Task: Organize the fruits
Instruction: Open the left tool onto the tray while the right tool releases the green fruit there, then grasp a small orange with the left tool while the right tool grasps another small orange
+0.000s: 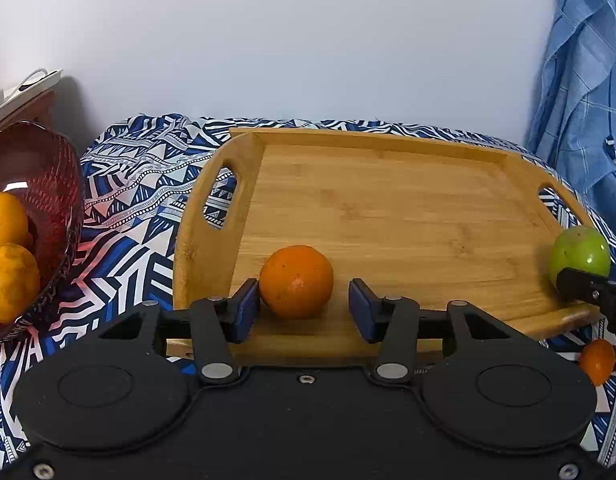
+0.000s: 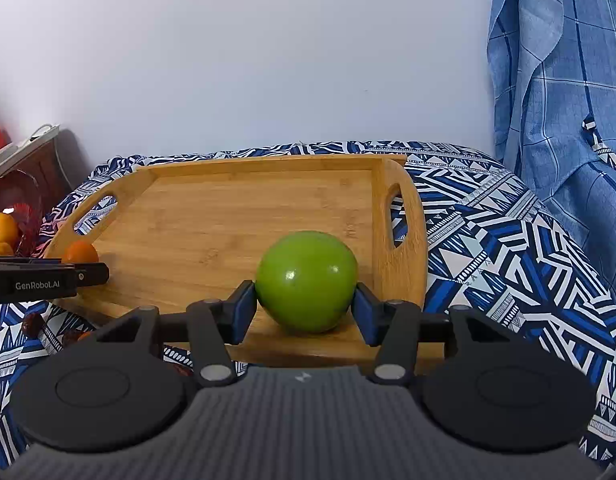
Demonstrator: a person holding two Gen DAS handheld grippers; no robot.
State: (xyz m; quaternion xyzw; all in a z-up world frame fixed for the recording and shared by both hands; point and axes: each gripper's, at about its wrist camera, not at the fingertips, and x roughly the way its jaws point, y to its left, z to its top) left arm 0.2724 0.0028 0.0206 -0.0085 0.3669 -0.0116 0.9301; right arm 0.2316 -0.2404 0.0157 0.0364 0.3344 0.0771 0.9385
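Orange (image 1: 296,281) sits on the near strip of the wooden tray (image 1: 388,200), between the jaws of the left gripper (image 1: 303,308). The left pad touches or nearly touches its side, while a clear gap separates the fruit from the right pad, so the jaws stand partly open and grip nothing.

Green apple (image 2: 306,281) rests on the same tray (image 2: 227,208) near its right handle slot, between the jaws of the right gripper (image 2: 303,308). Both blue pads lie against its sides, and the jaws appear closed on it at that wide spread.

Well left of the left jaws, a red bowl (image 1: 47,184) holds two more oranges (image 1: 7,256). A small orange fruit (image 1: 596,361) lies on the patterned cloth (image 2: 508,240) right of the left jaws, off the tray.
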